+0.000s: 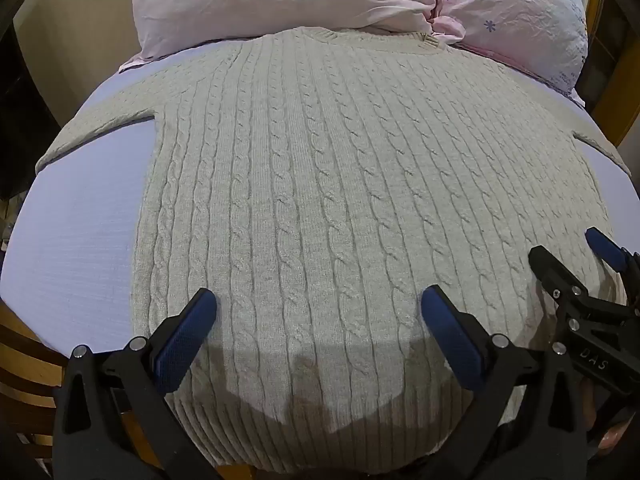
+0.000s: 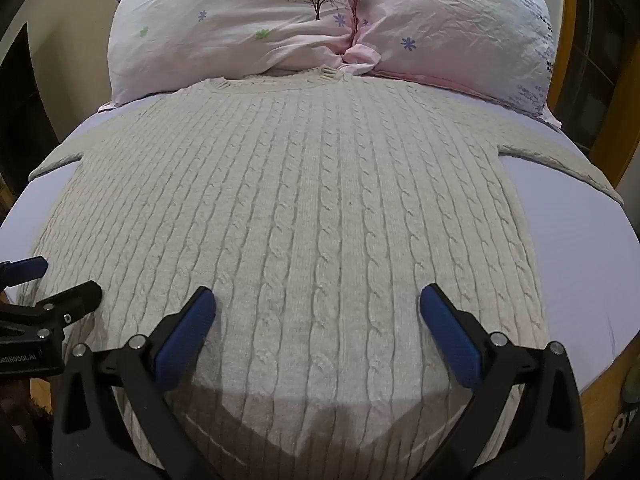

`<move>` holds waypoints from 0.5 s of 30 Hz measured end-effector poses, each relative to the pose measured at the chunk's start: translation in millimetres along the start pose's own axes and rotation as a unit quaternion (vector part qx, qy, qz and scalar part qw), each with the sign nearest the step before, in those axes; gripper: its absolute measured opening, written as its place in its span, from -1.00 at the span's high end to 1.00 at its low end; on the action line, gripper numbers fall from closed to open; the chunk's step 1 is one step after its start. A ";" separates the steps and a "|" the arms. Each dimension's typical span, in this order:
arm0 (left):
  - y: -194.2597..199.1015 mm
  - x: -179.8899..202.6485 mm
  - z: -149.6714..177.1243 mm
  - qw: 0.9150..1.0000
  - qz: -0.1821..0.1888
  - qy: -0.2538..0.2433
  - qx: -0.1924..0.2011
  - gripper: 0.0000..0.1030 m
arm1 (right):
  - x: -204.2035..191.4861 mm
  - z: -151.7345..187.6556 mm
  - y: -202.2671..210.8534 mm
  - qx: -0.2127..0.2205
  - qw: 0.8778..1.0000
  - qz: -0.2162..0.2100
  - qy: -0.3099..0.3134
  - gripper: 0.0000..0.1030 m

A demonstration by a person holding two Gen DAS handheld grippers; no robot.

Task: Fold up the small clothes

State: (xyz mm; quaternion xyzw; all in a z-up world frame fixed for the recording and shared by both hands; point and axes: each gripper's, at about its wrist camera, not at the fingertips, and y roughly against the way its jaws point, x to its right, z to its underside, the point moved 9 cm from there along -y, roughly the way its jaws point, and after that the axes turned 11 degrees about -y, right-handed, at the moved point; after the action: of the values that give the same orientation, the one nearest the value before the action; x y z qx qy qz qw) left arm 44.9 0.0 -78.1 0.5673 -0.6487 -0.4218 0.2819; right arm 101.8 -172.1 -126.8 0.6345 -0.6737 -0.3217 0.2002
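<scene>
sweater (image 1: 320, 184) laid flat on sheet (image 1: 76, 240), collar at 12 | pillows (image 2: 280, 20) at 12 | left gripper (image 1: 319, 312) held spread over hem | right gripper (image 2: 318, 308) likewise spread

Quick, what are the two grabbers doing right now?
Left gripper: open, holding nothing, over the cable-knit sweater.
Right gripper: open, holding nothing, over the same sweater.

Looking forward and down from low over the sweater's (image 1: 320, 184) hem, close, toward the pillows (image 2: 320, 20); left wrist view sitting left of the right one, both sharing sweater, pillows and sheet (image 2: 580, 248)
</scene>
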 end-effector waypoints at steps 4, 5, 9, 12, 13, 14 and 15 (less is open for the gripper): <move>0.1 -0.1 -0.2 1.000 0.000 0.000 0.001 -0.97 | 0.5 -0.1 0.3 0.000 1.000 0.000 0.000 -0.96; 0.1 -0.1 -0.2 1.000 0.000 0.000 0.001 -0.97 | 0.6 -0.2 0.4 0.000 1.000 0.000 0.000 -0.96; 0.1 -0.1 -0.2 1.000 -0.001 0.000 0.002 -0.97 | 1.2 -0.4 0.7 0.000 1.000 -0.001 -0.001 -0.96; 0.1 -0.1 -0.3 1.000 -0.001 0.000 0.002 -0.97 | 1.3 -0.5 0.9 0.001 1.000 -0.001 0.000 -0.96; 0.1 -0.1 -0.3 1.000 -0.001 0.000 0.002 -0.97 | 1.3 -0.6 1.0 0.001 1.000 -0.001 0.000 -0.96; 0.2 -0.1 -0.3 1.000 -0.001 0.000 0.002 -0.97 | 1.4 -0.6 1.1 0.001 1.000 -0.001 0.000 -0.96; 0.1 -0.1 -0.3 1.000 -0.001 0.000 0.002 -0.97 | 1.4 -0.7 1.1 0.001 1.000 -0.001 0.000 -0.96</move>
State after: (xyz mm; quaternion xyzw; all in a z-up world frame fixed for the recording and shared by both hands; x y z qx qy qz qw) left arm 45.1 0.0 -77.8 0.5682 -0.6491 -0.4209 0.2805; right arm 101.3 -173.6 -125.8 0.6351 -0.6736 -0.3213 0.1991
